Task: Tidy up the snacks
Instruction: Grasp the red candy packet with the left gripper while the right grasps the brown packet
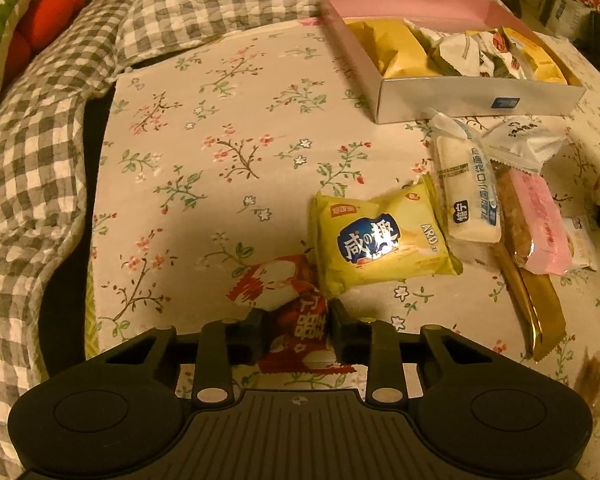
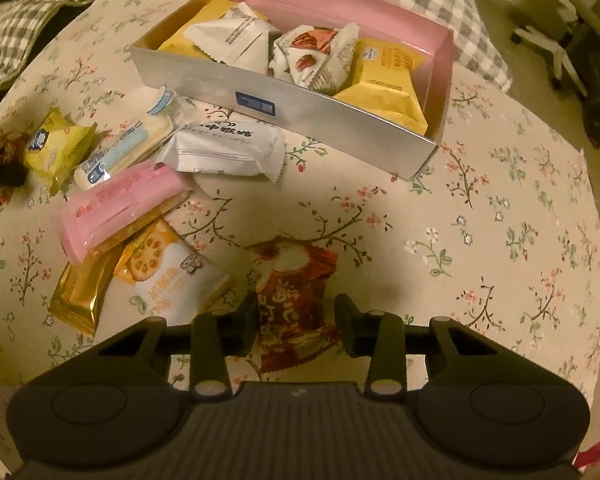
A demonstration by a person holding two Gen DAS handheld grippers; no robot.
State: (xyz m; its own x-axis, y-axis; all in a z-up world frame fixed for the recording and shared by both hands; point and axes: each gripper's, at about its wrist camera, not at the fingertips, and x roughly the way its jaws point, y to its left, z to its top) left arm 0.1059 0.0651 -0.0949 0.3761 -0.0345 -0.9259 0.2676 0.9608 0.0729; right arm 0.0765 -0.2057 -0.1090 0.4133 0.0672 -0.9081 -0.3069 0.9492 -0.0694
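Red snack packet (image 1: 296, 320) squeezed by left gripper (image 1: 296, 322); another red packet (image 2: 296, 304) between right gripper (image 2: 296, 320) fingers, grip unclear. Box (image 2: 340, 120) half full.

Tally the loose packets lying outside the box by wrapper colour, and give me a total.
red packets: 2
yellow packet: 1
pink packet: 1
gold packet: 1
white packets: 2
orange-and-white packet: 1
Total: 8

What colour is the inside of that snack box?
Pink inside, silvery-white outside. The box shows it best in the right wrist view.
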